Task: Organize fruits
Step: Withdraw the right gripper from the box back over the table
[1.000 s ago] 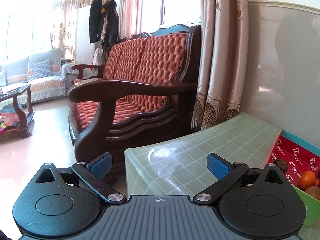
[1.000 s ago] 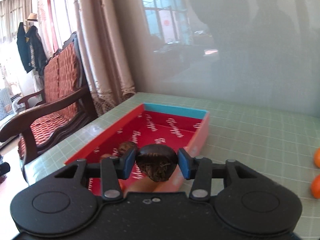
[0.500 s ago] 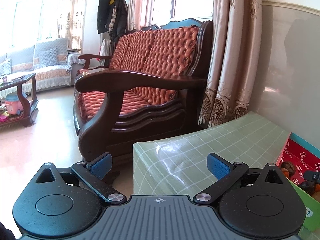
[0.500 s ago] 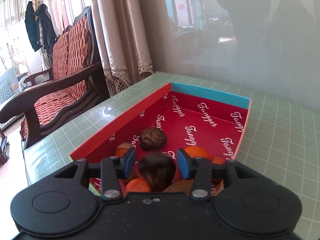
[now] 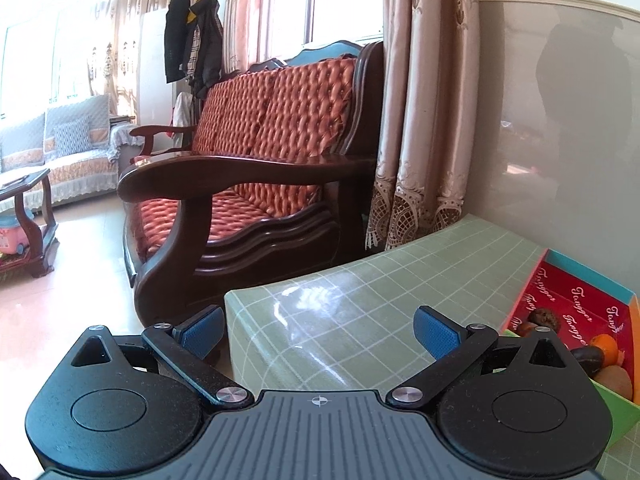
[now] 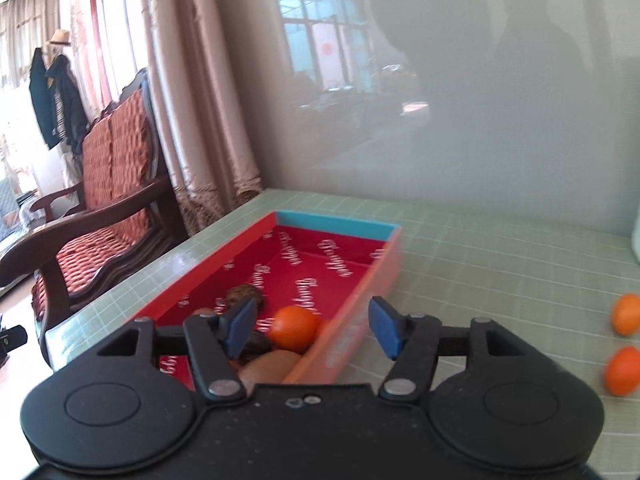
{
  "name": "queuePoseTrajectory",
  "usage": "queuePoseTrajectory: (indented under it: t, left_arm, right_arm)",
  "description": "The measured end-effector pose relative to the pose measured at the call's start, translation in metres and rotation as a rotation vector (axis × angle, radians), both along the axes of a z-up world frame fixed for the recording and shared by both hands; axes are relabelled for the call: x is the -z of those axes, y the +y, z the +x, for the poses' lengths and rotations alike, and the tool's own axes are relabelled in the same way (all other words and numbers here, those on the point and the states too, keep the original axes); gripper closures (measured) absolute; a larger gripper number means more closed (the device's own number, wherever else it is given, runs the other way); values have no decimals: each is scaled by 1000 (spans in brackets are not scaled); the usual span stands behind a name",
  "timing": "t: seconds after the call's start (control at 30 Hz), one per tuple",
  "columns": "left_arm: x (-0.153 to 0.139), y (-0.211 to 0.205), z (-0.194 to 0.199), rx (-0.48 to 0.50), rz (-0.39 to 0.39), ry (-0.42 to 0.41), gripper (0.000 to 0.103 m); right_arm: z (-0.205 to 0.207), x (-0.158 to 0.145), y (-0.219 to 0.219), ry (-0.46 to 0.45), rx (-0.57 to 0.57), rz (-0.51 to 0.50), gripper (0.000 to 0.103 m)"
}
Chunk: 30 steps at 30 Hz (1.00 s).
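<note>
A red box (image 6: 224, 264) with a teal far wall lies on the green checked table. It holds a wrinkled dark fruit (image 6: 246, 296), an orange (image 6: 294, 328), a brown kiwi (image 6: 272, 364) and a smooth dark fruit (image 6: 256, 346). My right gripper (image 6: 312, 320) hovers over the box's near right wall. Its jaws are opening, and its pads touch nothing. Two more oranges (image 6: 626, 314) (image 6: 622, 370) rest on the table to the right. My left gripper (image 5: 318, 328) stands open and empty over the table's left corner, with the box (image 5: 576, 292) off to its right.
A dark wooden sofa (image 5: 248, 184) with orange cushions stands just past the table's left edge, and a curtain (image 5: 420, 120) hangs behind it. A glossy grey wall (image 6: 480, 120) borders the table's far side. A pale object (image 6: 636, 236) shows at the far right edge.
My right gripper went over the box, opened and let go of the smooth dark fruit, which now lies in the box, then drew back to the right. The left gripper stays open.
</note>
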State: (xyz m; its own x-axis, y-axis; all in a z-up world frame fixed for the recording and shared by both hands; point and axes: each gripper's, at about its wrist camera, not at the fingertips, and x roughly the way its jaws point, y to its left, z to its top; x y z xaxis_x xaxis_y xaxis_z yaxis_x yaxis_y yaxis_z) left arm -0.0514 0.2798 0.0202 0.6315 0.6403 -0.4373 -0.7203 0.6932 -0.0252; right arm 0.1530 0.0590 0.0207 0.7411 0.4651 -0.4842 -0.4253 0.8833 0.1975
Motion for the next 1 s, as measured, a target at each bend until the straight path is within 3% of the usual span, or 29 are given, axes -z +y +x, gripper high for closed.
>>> queuePoseTrajectory:
  t: [0.33,0.47,0.77,1.0]
  left_arm:
    - [-6,-53,24,108,38,18,3]
    - [-6,-90,38,196,66,28,3]
    - [-3,-212,76,537,171,44,3]
    - [0,-298,111,748,173,49,3]
  right_arm:
    - [-18,9,-101,-47,257,-78,34]
    - [-28,7,-144,-87,391,-100,23]
    - [-55,3,-235,-146,616,-94,22]
    - [-73,9,-287,-149,745,-102,22]
